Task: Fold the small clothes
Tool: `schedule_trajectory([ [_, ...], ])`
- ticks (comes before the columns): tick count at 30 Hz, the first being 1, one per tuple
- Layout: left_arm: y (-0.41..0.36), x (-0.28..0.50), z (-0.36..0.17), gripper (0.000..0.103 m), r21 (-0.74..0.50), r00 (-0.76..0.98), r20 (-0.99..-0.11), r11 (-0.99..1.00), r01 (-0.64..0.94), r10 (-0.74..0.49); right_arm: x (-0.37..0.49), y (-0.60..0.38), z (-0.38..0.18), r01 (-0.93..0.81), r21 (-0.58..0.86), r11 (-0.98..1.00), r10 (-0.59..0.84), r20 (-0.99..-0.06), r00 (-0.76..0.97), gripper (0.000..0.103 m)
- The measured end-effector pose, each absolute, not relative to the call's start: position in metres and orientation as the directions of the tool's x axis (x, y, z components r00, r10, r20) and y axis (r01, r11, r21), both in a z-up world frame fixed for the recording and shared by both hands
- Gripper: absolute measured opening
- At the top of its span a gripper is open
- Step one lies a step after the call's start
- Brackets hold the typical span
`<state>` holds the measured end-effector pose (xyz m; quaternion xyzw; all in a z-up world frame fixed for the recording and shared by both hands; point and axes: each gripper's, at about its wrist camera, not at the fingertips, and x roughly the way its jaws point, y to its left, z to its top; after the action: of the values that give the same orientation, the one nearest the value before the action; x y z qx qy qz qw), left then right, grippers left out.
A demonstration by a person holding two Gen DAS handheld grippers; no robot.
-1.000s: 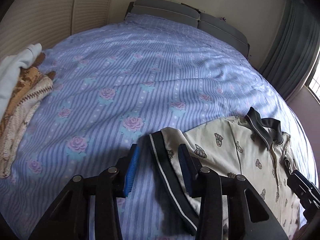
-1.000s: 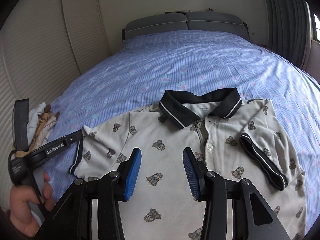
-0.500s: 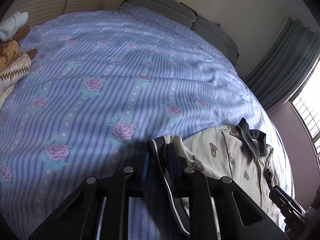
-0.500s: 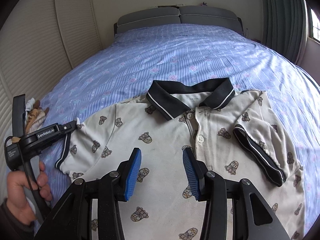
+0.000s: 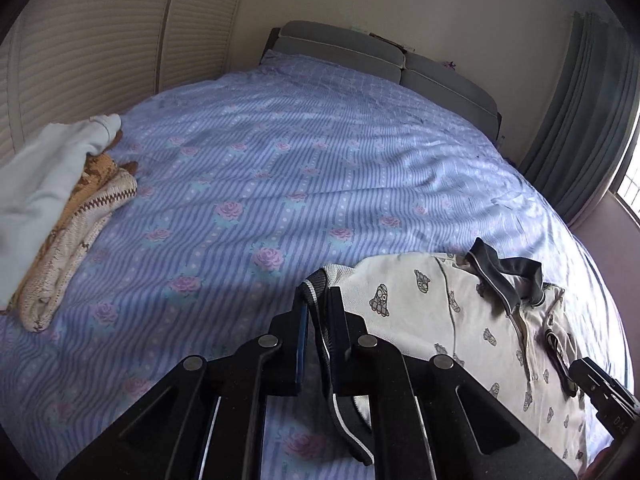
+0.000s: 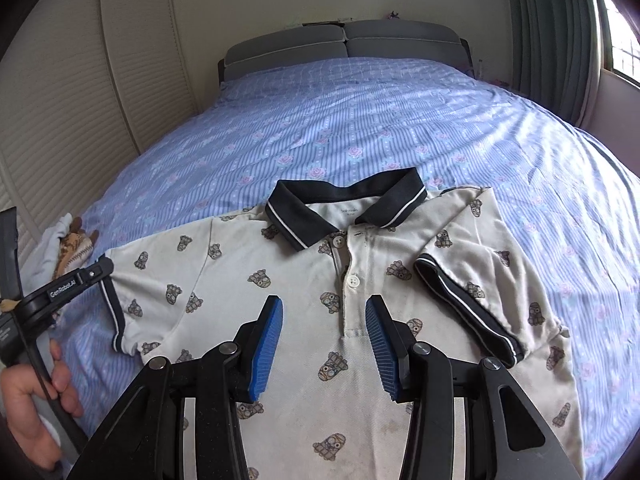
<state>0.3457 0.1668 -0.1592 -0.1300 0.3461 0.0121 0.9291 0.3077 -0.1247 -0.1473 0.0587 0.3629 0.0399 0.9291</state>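
So the cream short-sleeved polo shirt with the little cartoon prints and a dark collar [image 6: 312,280] is lying face up on the blue striped bedsheet with pink roses [image 6: 400,128], collar pointing toward the grey padded headboard [image 6: 340,44]; the sleeve on the right side of the right wrist view is folded in over the chest, its dark white-striped cuff [image 6: 464,304] running diagonally across the front; the other sleeve is spread out flat to the side; the left gripper [image 5: 316,320] has its tongs pinched nearly together on that sleeve's dark cuff [image 5: 320,328], with the cuff band hanging down between the fingers; the right gripper [image 6: 324,344] sits over the lower chest of the shirt with its blue-padded tongs wide apart, holding nothing; off by the bed's left edge there's a pile of a white garment [image 5: 40,176] on top of a tan and cream knitted piece [image 5: 80,224], well apart from the shirt.
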Motion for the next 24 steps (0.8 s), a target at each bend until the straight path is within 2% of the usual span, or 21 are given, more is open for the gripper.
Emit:
schedule_trajectory([
  [3, 0.137, 0.341, -0.143, 0.011, -0.186, 0.770, -0.634, 0.980, -0.072, -0.064, 0.301, -0.138, -0.144, -0.014, 0.151, 0.988, 0.112, -0.663, 0.741, 0.045],
  [9, 0.060, 0.349, -0.131, 0.011, -0.096, 0.739, -0.667, 0.995, 0.039, -0.093, 0.293, -0.170, -0.142, 0.034, 0.186, 0.982, 0.098, -0.655, 0.749, 0.045],
  [16, -0.012, 0.366, -0.157, 0.011, -0.042, 0.692, -0.713, 0.992, 0.119, -0.113, 0.286, -0.209, -0.147, 0.086, 0.223, 0.971, 0.084, -0.654, 0.752, 0.045],
  [22, -0.035, 0.382, -0.180, 0.011, -0.016, 0.678, -0.726, 0.989, 0.146, -0.112, 0.285, -0.231, -0.157, 0.121, 0.242, 0.963, 0.075, -0.667, 0.741, 0.045],
  [23, -0.036, 0.381, -0.181, 0.011, -0.015, 0.679, -0.725, 0.988, 0.152, -0.116, 0.285, -0.234, -0.159, 0.124, 0.245, 0.962, 0.075, -0.670, 0.738, 0.045],
  [24, -0.036, 0.380, -0.180, 0.017, -0.013, 0.680, -0.724, 0.987, 0.160, -0.119, 0.285, -0.236, -0.161, 0.127, 0.247, 0.961, 0.076, -0.673, 0.736, 0.045],
])
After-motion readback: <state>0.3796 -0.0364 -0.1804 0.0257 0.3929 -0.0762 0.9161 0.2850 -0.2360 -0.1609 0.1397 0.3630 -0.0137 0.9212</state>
